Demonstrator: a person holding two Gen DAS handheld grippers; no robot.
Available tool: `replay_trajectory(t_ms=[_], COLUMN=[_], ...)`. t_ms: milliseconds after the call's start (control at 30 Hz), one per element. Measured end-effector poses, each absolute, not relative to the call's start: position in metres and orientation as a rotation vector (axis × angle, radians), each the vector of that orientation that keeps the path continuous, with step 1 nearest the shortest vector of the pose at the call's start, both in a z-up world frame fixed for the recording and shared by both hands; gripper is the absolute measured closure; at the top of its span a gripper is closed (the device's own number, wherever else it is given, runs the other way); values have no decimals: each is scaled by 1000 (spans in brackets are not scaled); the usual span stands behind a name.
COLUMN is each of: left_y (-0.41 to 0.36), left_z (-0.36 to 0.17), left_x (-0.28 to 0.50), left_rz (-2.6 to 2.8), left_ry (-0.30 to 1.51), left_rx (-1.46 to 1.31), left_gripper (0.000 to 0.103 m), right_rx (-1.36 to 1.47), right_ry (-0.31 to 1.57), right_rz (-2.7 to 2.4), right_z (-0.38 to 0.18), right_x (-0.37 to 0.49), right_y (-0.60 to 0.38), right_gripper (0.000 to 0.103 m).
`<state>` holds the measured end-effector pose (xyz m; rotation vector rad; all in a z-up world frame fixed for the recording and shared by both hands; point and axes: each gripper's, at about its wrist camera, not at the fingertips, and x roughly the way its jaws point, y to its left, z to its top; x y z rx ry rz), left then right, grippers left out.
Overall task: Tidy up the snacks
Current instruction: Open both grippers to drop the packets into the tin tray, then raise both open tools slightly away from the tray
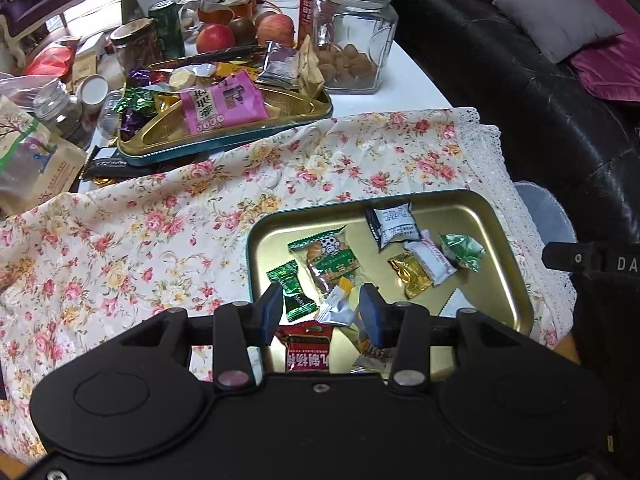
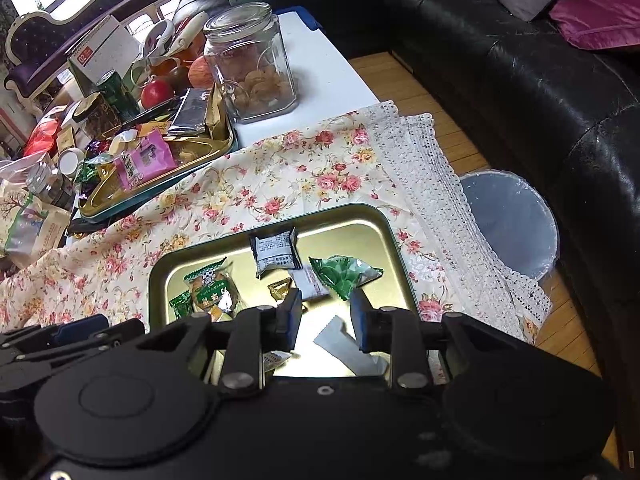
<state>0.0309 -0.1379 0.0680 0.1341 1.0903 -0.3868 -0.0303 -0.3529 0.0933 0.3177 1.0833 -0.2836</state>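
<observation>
Left gripper (image 1: 323, 312) over near edge of gold tin lid (image 1: 516, 276) on floral cloth (image 1: 160, 216), jaws parted, gripping nothing; green mint candy (image 1: 294, 290) and silver sachet (image 1: 336, 310) lying loose beneath. Right gripper (image 2: 326, 314) over same lid, jaws released, nothing between. Green foil candy (image 2: 344, 276) at 12 o'clock of right gripper. Compartment tray (image 1: 224, 144) of snacks at 11 o'clock, glass jar (image 1: 352, 36) beyond.
</observation>
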Motion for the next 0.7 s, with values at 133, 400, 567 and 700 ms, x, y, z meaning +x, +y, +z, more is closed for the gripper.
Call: replay_trajectory(t_ms=[133,400,567,700], left_y=[-139,-133,-126,-121], left_z=[65,59,56,53], left_x=[24,17,17,21], left_rz=[-334,-264,-192,-154], left_ry=[1078,1109,1105,1116], left_rx=[170,161,164,164], left_gripper=[52,52,52,51], right_rx=[291,223,192,165], right_ry=[1098,1161,1171,1181], right_rz=[-275,-251,-229,-215], right_z=[90,71,67,64], right_x=[-31,-27,-26,-24], right_y=[-347,-329,-317,-308], right_gripper=[74,73,72,72])
